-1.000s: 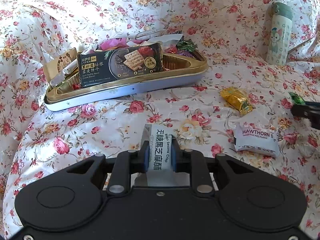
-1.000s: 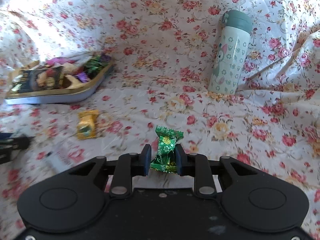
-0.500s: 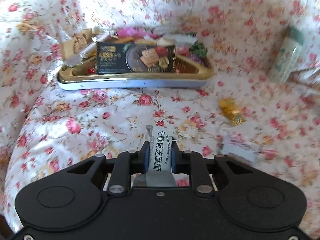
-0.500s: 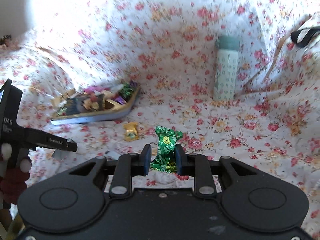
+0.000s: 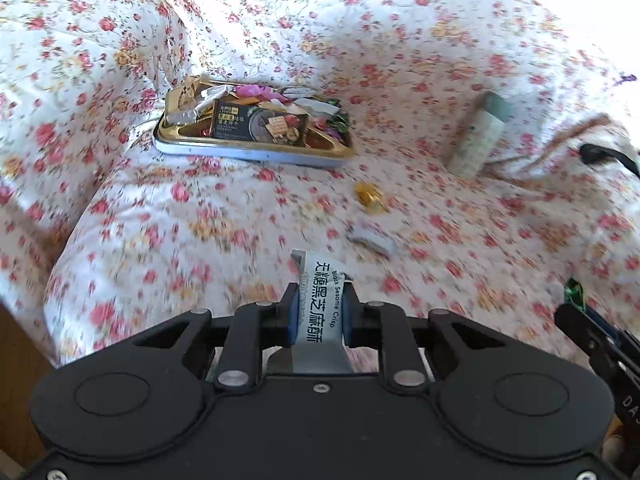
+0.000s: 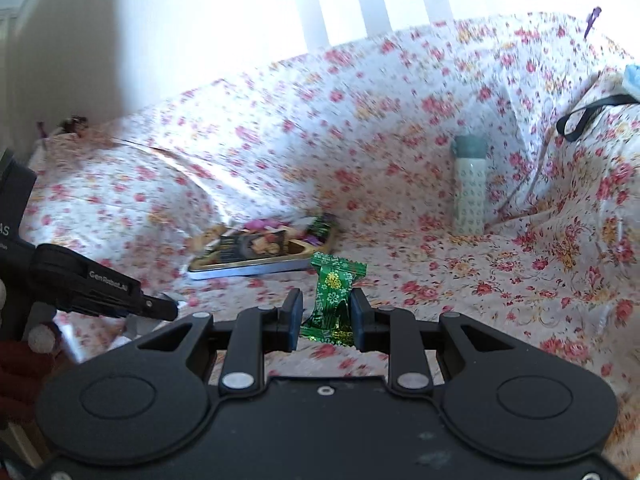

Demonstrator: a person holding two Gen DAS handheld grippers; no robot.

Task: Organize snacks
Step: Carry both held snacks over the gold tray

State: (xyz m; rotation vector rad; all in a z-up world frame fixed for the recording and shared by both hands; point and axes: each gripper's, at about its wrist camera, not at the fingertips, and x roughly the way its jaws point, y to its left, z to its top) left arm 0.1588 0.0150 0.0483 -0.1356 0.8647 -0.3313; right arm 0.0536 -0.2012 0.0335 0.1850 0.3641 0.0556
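Observation:
My left gripper (image 5: 319,312) is shut on a grey black sesame crisp packet (image 5: 322,312), held high above the floral cloth. My right gripper (image 6: 325,312) is shut on a green wrapped candy (image 6: 334,292), also held high. A gold-lined tray (image 5: 256,154) full of snacks, with a dark cracker box on top, lies far ahead; it also shows in the right wrist view (image 6: 256,270). A gold candy (image 5: 370,197) and a white hawthorn packet (image 5: 372,241) lie loose on the cloth between tray and grippers.
A pale green flask (image 5: 478,136) stands on the cloth to the right, also in the right wrist view (image 6: 469,186). A black strap (image 6: 580,118) lies at the far right. The cloth rises in folds behind and at the left.
Both grippers have pulled back and up from the cloth with their snacks. The tray and flask look smaller and farther. The left gripper now shows at the left of the right wrist view.

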